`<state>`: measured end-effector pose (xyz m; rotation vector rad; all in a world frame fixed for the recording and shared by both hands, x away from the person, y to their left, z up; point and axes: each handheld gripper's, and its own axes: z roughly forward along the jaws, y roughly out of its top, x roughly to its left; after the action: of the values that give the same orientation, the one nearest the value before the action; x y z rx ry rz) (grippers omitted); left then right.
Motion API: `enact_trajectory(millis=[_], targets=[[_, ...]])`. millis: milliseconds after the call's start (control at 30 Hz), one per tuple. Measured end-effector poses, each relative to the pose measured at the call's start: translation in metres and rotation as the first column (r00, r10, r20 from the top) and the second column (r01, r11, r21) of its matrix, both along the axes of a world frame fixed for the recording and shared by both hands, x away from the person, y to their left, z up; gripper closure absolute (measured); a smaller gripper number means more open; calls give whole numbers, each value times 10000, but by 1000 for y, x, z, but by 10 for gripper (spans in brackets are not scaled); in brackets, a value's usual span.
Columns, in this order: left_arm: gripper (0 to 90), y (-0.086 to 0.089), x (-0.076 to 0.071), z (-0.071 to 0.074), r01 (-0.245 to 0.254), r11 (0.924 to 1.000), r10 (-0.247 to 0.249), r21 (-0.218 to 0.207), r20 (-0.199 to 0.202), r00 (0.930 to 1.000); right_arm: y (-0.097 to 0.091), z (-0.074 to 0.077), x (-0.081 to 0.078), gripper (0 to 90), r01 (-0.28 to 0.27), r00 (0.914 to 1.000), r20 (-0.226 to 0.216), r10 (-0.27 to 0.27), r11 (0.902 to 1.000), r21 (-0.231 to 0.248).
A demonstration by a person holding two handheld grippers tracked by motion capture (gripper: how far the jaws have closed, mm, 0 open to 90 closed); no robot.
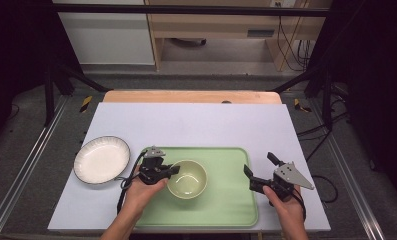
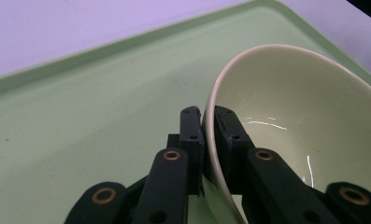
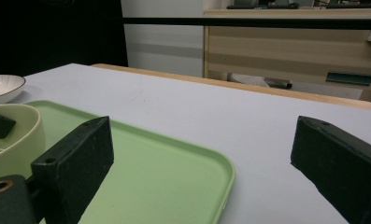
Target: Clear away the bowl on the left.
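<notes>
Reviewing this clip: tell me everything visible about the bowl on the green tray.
The bowl is pale yellow-green, round and deep, with a glossy glazed look like ceramic and a thin lighter rim. It is empty and sits upright on the green tray, left of the tray's middle. The left gripper is shut on its near-left rim, one finger inside the wall and one outside. The white plate lies apart, off the tray to the left.

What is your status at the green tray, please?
Left gripper shut on pale green ceramic bowl's rim. Right gripper open, holding nothing. Bowl sits on green plastic tray; path clear.
</notes>
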<state>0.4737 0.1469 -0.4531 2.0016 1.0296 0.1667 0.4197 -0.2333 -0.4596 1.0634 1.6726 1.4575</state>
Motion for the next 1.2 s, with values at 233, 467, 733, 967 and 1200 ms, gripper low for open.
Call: enact_trajectory(millis=[233,467,733,967,1200], targets=[[785,1,-1,2,26,10000,-27,12,209,9998,0,0,0,62,-23,10000,16,23,10000,-16],[392,19,0,27,-21,9999,1,98,2030,9792,-1,0,1,61,-41,10000,2,41,10000,-26],[147,48,1,43,553,9964,-346,-642,2883,9569,0,0,0,60,-53,10000,-48,53,10000,-23],[82,75,-3,57,541,9903,-45,-1281,3590,9333,0,-1,0,60,-71,10000,-26,71,10000,-36],[71,100,-3,63,200,9871,439,-1588,3890,9202,1,-1,1,60,-70,10000,-4,70,10000,-30]])
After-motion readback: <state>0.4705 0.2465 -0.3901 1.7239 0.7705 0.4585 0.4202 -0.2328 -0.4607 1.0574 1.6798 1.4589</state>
